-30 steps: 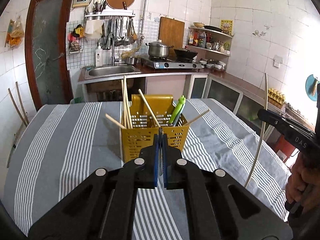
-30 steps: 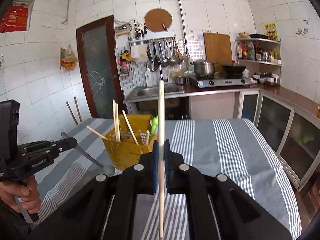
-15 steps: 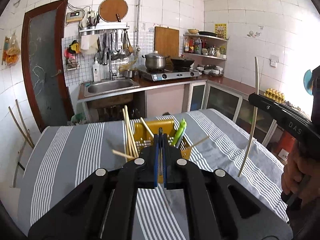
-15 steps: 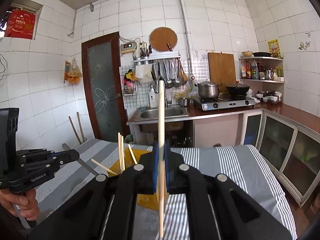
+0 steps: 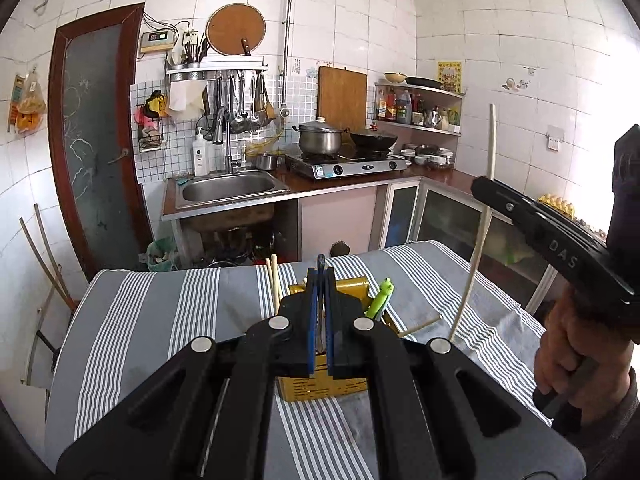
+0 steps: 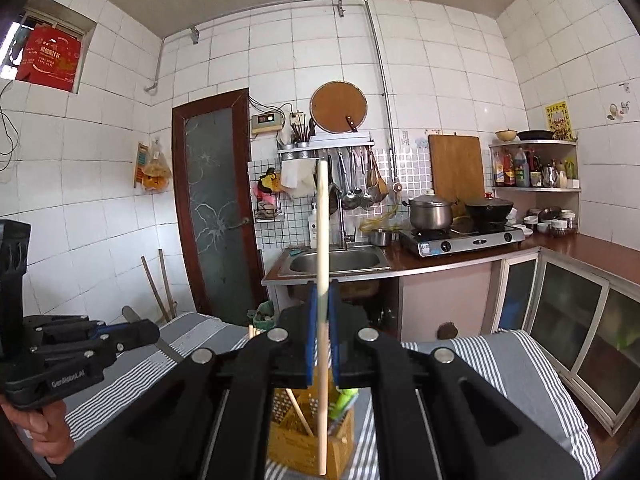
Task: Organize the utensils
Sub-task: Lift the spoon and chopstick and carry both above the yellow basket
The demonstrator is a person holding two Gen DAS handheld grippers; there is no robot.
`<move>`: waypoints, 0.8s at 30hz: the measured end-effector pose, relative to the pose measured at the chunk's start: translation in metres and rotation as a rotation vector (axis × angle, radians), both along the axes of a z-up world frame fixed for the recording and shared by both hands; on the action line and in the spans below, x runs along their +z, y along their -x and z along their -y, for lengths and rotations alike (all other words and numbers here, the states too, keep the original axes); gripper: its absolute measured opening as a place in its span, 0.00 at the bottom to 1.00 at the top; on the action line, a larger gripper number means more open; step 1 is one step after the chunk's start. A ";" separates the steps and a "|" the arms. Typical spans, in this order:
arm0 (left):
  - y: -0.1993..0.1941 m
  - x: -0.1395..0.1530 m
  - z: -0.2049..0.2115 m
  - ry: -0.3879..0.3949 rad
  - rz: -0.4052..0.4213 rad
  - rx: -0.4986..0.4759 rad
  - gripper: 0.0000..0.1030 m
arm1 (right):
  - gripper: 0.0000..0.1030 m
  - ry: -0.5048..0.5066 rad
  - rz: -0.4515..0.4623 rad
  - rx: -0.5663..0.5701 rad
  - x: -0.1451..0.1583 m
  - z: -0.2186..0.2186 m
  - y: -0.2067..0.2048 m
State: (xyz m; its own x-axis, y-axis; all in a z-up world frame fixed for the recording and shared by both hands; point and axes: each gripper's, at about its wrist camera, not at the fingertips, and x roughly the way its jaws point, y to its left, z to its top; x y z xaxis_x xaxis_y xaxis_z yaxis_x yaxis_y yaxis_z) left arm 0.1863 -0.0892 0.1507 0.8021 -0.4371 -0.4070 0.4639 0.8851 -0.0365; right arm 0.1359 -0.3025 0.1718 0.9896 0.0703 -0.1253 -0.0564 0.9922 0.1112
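Observation:
A yellow perforated basket (image 5: 320, 388) stands on the grey striped tablecloth (image 5: 160, 320), holding several chopsticks and a green frog-topped utensil (image 5: 380, 298). My left gripper (image 5: 320, 276) hovers above the basket's near side, shut on a thin metal utensil (image 6: 170, 352) whose kind I cannot tell. To its right my right gripper (image 5: 478, 186) is shut on a pale chopstick (image 5: 484, 216) held nearly upright. In the right wrist view that gripper (image 6: 322, 296) hides most of the basket (image 6: 304, 440), the chopstick (image 6: 322, 220) crossing its pads. The left gripper (image 6: 154, 330) shows at the left.
Beyond the table runs a counter with a sink (image 5: 228, 190), a stove with a pot (image 5: 320, 140) and a wok. Glass-fronted cabinets (image 6: 560, 308) line the right side. A dark door (image 5: 92, 140) and leaning sticks (image 5: 44, 256) are at the left.
Both grippers have risen above the table, each keeping its hold. The basket has dropped lower in both views and is now largely hidden behind the jaws.

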 end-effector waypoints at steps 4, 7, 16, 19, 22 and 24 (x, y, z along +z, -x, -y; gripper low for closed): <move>-0.013 -0.001 0.000 -0.001 -0.011 -0.001 0.02 | 0.05 0.000 -0.007 -0.003 -0.002 0.000 -0.017; -0.025 -0.004 0.000 0.004 -0.023 -0.006 0.02 | 0.05 -0.002 -0.018 -0.008 -0.008 0.002 -0.028; -0.060 -0.018 0.000 0.017 -0.046 0.010 0.02 | 0.05 -0.002 -0.054 0.005 -0.022 -0.003 -0.059; -0.070 -0.024 0.002 0.022 -0.058 0.010 0.02 | 0.05 0.001 -0.061 0.011 -0.026 -0.005 -0.065; -0.077 -0.029 0.006 0.019 -0.067 0.002 0.02 | 0.05 -0.002 -0.069 0.016 -0.028 -0.005 -0.073; -0.080 -0.032 0.008 0.017 -0.073 -0.002 0.02 | 0.05 -0.001 -0.072 0.012 -0.030 -0.005 -0.077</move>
State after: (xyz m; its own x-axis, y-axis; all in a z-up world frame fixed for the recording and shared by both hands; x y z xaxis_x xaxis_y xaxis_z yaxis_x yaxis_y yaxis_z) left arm 0.2665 -0.0970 0.1184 0.7699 -0.4455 -0.4570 0.4608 0.8834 -0.0849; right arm 0.2124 -0.2973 0.1414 0.9771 0.0825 -0.1961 -0.0603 0.9914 0.1164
